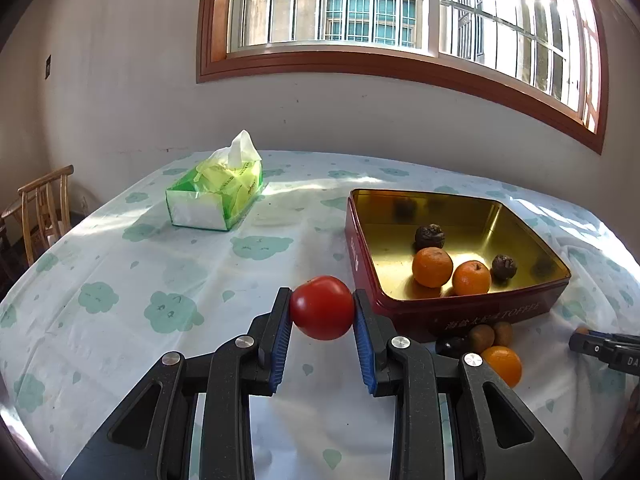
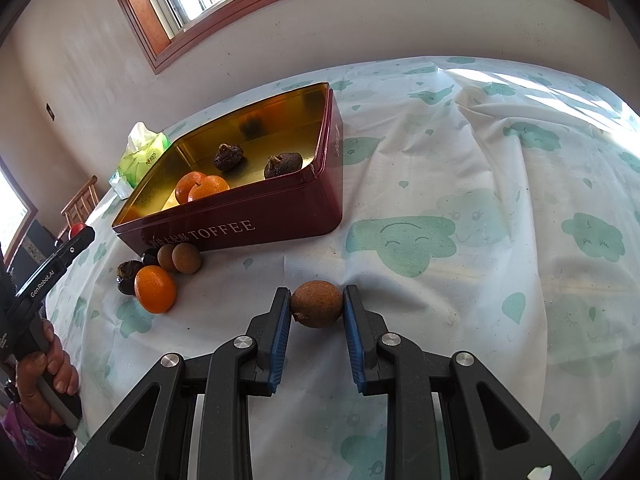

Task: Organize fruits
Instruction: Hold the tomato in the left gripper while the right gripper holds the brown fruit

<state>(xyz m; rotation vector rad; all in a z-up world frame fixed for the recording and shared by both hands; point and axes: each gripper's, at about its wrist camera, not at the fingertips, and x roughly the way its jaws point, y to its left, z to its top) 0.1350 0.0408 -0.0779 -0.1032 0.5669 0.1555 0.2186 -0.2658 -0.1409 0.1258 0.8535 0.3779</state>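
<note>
Two grips on: my L fingers [image 1: 322, 309] clamp a tomato [image 1: 322, 307] above the table [image 1: 120, 264], just left of the tin [image 1: 460, 308]; R fingers [image 2: 317, 305] clamp a brown fruit [image 2: 317, 303] near the tin's front. W/in tin: 2 oranges [image 1: 432, 267], 2 dark fruits [image 1: 429, 236].

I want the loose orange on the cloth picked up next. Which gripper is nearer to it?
Left, apparently. The left gripper, holding the tomato, sits just beside the loose orange. The right gripper, holding a brown fruit, looks farther off.
</note>
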